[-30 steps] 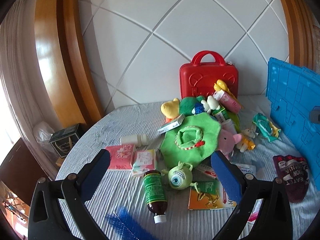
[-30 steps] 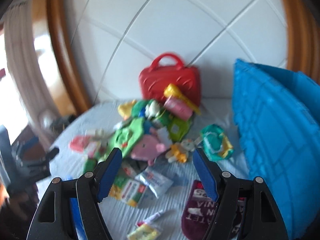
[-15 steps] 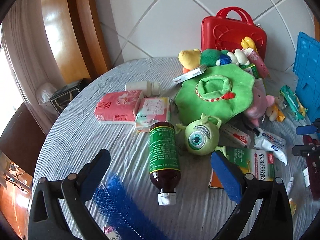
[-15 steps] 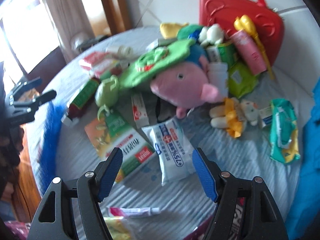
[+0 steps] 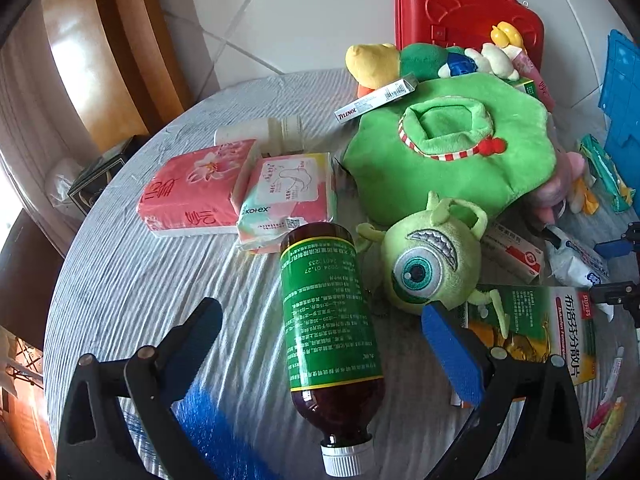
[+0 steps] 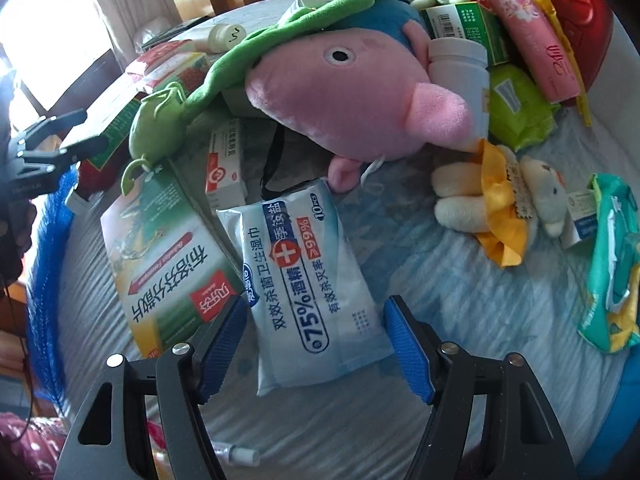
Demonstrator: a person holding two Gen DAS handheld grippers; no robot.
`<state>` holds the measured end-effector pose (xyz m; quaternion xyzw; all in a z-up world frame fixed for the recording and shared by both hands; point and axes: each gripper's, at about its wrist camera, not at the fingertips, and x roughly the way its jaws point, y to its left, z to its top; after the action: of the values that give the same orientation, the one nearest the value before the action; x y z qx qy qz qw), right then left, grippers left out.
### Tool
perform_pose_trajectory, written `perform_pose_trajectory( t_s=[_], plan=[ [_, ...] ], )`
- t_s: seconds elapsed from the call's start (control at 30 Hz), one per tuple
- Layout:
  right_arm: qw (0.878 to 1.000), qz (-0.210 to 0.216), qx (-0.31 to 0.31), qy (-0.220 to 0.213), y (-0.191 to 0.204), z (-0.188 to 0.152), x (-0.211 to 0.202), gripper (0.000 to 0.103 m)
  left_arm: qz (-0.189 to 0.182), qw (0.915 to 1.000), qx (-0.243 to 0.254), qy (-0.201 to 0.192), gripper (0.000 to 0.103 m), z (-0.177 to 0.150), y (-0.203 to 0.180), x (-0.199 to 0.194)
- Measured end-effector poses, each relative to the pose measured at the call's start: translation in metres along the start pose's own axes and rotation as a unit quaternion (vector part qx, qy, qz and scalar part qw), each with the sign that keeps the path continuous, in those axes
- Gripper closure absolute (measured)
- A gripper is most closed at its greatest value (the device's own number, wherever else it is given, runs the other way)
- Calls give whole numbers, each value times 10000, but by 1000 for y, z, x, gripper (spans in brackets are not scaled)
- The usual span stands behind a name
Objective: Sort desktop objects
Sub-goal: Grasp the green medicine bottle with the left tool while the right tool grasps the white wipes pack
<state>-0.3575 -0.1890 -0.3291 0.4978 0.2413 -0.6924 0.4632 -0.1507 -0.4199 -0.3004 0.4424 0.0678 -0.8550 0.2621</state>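
A brown medicine bottle (image 5: 328, 316) with a green label lies on the striped tablecloth (image 5: 140, 280), cap toward me. My left gripper (image 5: 320, 308) is open and straddles it, with clear gaps on both sides. A white-blue pack of alcohol wipes (image 6: 308, 280) lies flat between the fingers of my right gripper (image 6: 317, 303). Its jaws are closing, and the blue pads stand just beside the pack's edges without pressing it. Each gripper shows at the edge of the other's view.
A heap fills the table's middle: a one-eyed green plush (image 5: 424, 264), a green plush hat (image 5: 448, 152), a pink pig plush (image 6: 352, 92), a green medicine box (image 6: 168, 256) and a red case (image 5: 464, 12). Tissue packs (image 5: 192, 196) lie left. A blue crate (image 5: 624, 88) stands right.
Both grippers have come down toward the table and tipped downward. The left one now straddles the brown bottle. The right one now frames the wipes pack, its jaws slightly narrower.
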Motion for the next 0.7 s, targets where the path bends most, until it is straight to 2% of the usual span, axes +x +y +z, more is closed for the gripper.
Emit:
perform_pose_trajectory(
  t_s=[0.2,0.3,0.4,0.43,0.57,0.7],
  plan=[
    [9993,-166,-316,109,6,7,9,39,-148,9997,25,172,1,-3,0,16],
    [9991,-325,-273,88,11,7,9,50,-155,9995,33,271,3,-6,0,23],
    [9988,-475,-154,-2,16,2,7,54,-171,9985,22,512,16,-10,-2,35],
    [9987,-498,-47,-40,16,-1,6,54,-183,9979,31,613,24,-13,-3,40],
    [9979,-583,238,-115,17,-10,2,55,-204,9987,-57,470,49,-16,-3,32],
    [9970,-660,381,-163,17,-16,-5,56,-50,9992,35,407,50,-18,-7,27]
  ],
)
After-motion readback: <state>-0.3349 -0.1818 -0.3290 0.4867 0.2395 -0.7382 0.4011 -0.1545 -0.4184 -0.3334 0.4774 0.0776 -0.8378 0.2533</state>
